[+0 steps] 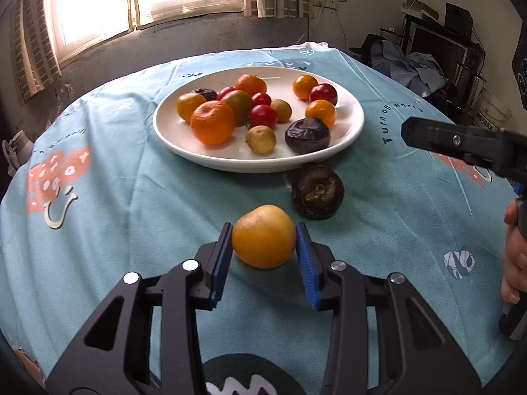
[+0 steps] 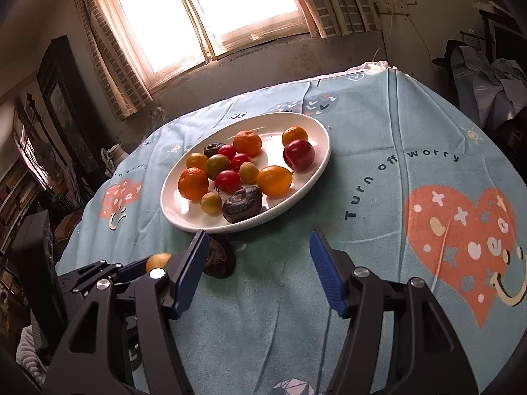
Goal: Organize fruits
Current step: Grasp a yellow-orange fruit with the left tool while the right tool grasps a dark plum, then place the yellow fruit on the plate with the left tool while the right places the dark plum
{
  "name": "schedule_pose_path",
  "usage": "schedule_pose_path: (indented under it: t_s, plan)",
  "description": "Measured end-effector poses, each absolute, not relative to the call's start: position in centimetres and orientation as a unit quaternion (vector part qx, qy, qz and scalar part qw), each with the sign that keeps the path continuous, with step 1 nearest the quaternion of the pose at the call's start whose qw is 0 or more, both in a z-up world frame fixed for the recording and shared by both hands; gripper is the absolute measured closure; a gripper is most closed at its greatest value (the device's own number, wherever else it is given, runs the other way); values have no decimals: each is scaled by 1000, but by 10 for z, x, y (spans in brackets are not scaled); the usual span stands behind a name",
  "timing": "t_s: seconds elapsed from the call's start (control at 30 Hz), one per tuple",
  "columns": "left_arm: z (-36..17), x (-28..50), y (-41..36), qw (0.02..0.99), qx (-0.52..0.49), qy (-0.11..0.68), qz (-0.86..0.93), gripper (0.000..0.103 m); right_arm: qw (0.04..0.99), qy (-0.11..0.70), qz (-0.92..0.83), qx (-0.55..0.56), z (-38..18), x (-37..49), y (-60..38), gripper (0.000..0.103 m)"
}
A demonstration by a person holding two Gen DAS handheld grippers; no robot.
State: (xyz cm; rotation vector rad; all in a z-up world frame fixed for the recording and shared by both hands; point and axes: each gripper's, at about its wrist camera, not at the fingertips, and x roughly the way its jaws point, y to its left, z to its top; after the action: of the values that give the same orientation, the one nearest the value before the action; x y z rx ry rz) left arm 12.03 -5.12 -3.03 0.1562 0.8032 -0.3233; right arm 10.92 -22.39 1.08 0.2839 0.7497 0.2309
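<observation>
A white plate (image 1: 184,144) holds several small fruits: oranges, red ones, yellow-green ones and dark brown ones. On the blue cloth in front of it lie a dark brown fruit (image 1: 317,191) and a yellow-orange fruit (image 1: 263,237). My left gripper (image 1: 265,256) has its blue pads on both sides of the yellow-orange fruit, touching or nearly so. My right gripper (image 2: 260,273) is open and empty above the cloth, right of the dark fruit (image 2: 220,258). It shows at the right edge of the left wrist view (image 1: 461,144).
The table has a light blue cloth (image 1: 115,230) with heart prints and text. A window and dark wall stand behind. Clutter, clothes and a monitor sit at the right (image 1: 428,62). The plate also shows in the right wrist view (image 2: 316,171).
</observation>
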Motion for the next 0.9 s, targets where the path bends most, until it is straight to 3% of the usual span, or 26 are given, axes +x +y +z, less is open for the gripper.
schedule_pose_path:
  t_s: [0.5, 0.53, 0.6, 0.9]
  plan:
    - [-18, 117, 7, 918, 6, 386, -96, 64, 898, 424, 111, -34, -26, 144, -135, 40]
    - [-18, 119, 7, 917, 5, 387, -96, 64, 896, 429, 110, -39, -30, 146, -133, 42]
    - [-19, 119, 6, 916, 6, 389, -96, 64, 888, 443, 123, -31, -34, 151, -132, 60]
    - [-18, 108, -2, 920, 14, 380, -98, 64, 903, 403, 143, 27, -5, 112, -162, 62]
